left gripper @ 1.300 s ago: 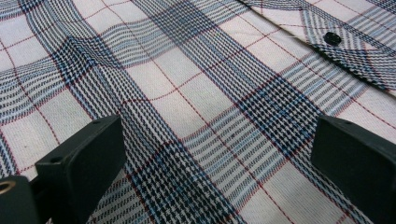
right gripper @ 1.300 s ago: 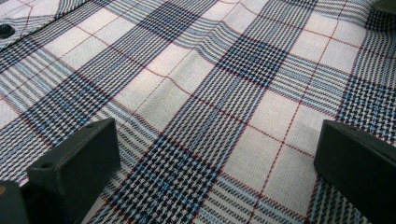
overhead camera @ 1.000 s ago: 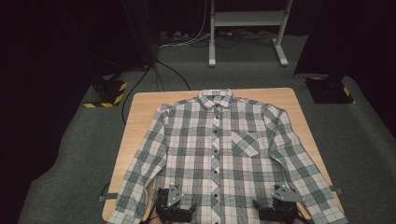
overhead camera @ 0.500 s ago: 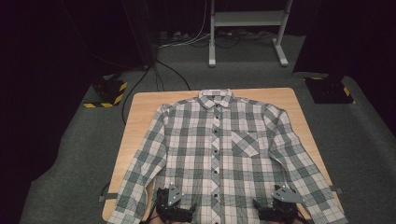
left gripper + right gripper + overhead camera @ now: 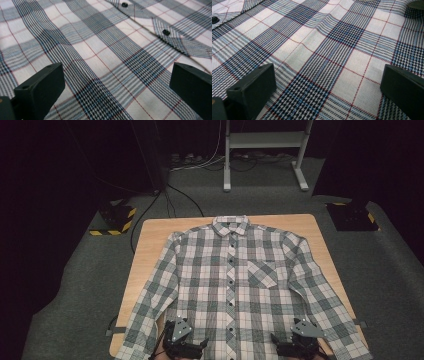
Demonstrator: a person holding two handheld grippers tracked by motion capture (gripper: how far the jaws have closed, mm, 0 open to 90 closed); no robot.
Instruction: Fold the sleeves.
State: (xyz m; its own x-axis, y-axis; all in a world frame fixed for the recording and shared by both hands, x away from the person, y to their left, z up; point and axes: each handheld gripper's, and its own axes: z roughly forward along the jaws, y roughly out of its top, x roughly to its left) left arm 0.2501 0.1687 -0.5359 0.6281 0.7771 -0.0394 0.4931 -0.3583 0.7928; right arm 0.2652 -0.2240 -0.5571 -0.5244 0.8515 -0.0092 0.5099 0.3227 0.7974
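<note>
One checked shirt [image 5: 235, 285] lies flat on the one wooden table [image 5: 150, 240], and my two grippers, left [image 5: 186, 347] and right [image 5: 300, 347], hang wide open over its near hem.

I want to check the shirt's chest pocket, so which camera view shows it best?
The high view: the plaid shirt lies flat and buttoned on the wooden table, and its chest pocket is plain to see. The left gripper view and right gripper view give close-ups of lower fabric between open tongs, with no pocket.
</note>
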